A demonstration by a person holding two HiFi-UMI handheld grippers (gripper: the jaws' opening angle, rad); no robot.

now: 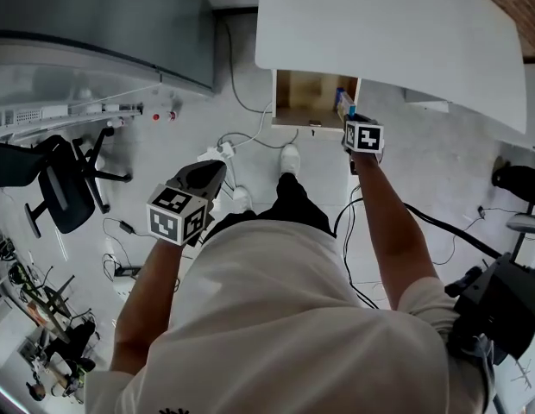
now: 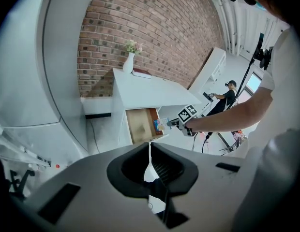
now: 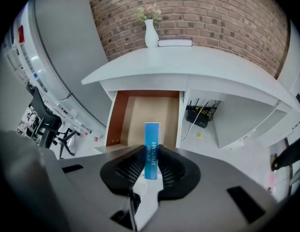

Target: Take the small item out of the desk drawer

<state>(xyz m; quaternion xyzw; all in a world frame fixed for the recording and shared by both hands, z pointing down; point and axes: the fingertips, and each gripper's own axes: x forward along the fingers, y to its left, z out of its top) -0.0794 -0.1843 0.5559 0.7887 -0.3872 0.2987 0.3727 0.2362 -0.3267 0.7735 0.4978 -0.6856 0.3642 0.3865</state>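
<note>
A narrow blue box (image 3: 151, 149) stands between the pads of my right gripper (image 3: 151, 167), which is shut on it. That gripper (image 1: 352, 121) is over the front right of the open wooden drawer (image 1: 305, 95) under the white desk (image 1: 388, 24). The box (image 1: 344, 102) shows by the drawer's right corner. From the left gripper view, the box (image 2: 160, 125) and the drawer (image 2: 139, 125) lie far ahead. My left gripper (image 1: 212, 177) hangs low by my left side with its jaws together and nothing in them (image 2: 150, 154).
A white vase with flowers (image 3: 150, 27) and a book (image 3: 174, 42) stand at the back of the desk. Cables and a power strip (image 1: 226, 152) lie on the floor below the drawer. An office chair (image 1: 65, 179) stands at the left. A person (image 2: 225, 98) stands far off.
</note>
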